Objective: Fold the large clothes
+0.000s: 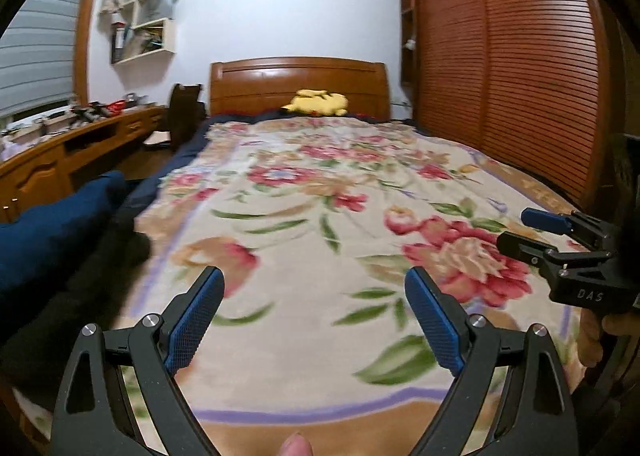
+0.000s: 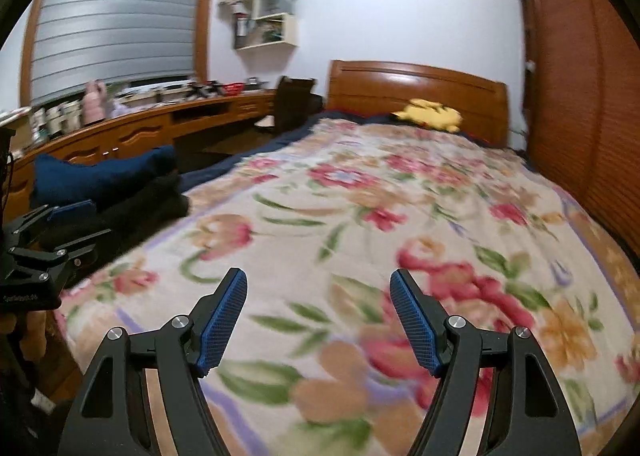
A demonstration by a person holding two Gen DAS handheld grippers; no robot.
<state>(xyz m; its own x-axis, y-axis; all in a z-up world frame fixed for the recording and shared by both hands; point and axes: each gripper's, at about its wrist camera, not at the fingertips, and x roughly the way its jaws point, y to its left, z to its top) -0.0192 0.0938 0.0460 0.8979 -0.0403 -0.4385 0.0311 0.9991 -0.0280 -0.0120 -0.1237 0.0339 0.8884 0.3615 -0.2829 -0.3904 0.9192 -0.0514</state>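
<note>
Both grippers were empty: left gripper [image 1: 314,320] had its jaws spread wide, right gripper [image 2: 318,322] gaped too, nothing between the pads. Below them lay the floral blanket [image 1: 320,195] covering the bed, wooden headboard [image 1: 299,85] and yellow plush [image 1: 318,103] at the far end. Task clothes – a dark garment pile [image 2: 136,201] with a navy piece [image 2: 100,173] – sat at the bed's left edge. Slatted wardrobe doors [image 1: 508,67] showed sharply in the left view; the right view showed more of the window blind [image 2: 120,15] and cluttered desk [image 2: 160,115].
</note>
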